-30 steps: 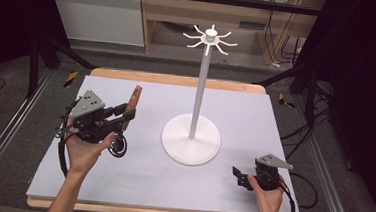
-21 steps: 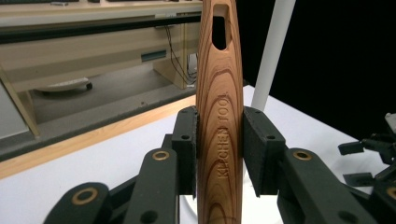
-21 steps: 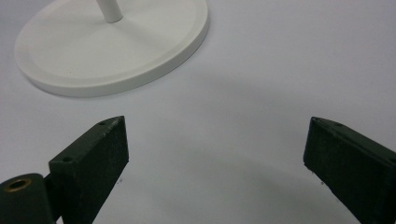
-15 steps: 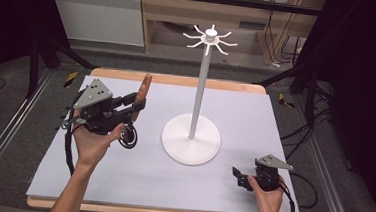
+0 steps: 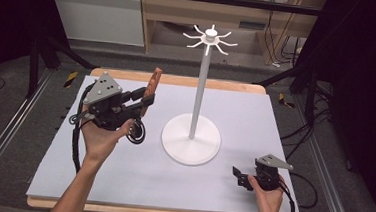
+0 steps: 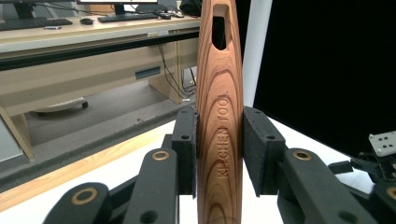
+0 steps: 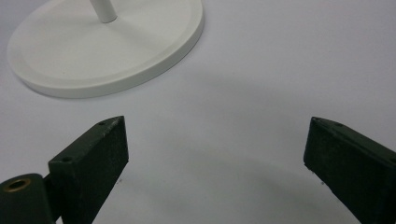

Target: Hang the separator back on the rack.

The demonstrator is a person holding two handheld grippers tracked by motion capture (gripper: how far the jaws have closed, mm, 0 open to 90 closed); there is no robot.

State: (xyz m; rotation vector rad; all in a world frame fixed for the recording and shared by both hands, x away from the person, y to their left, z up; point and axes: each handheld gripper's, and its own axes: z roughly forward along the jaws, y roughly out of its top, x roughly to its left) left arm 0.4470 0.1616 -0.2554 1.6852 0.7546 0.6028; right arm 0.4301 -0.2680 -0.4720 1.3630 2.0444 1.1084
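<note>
The left gripper [image 5: 144, 100] is clamped on a wooden handle [image 6: 219, 116], hanging hole upward, likely for a hook on the white stand [image 5: 192, 136] at its three o'clock. The right gripper [image 5: 241, 177], jaws apart, rests idle at five o'clock.

Smooth grained-wood tool handle [image 6: 219, 121]

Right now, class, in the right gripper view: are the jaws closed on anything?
No: the right gripper stands open, with bare table between its jaws.

High view overhead; right claw view nears stand base [image 7: 105, 46].
</note>
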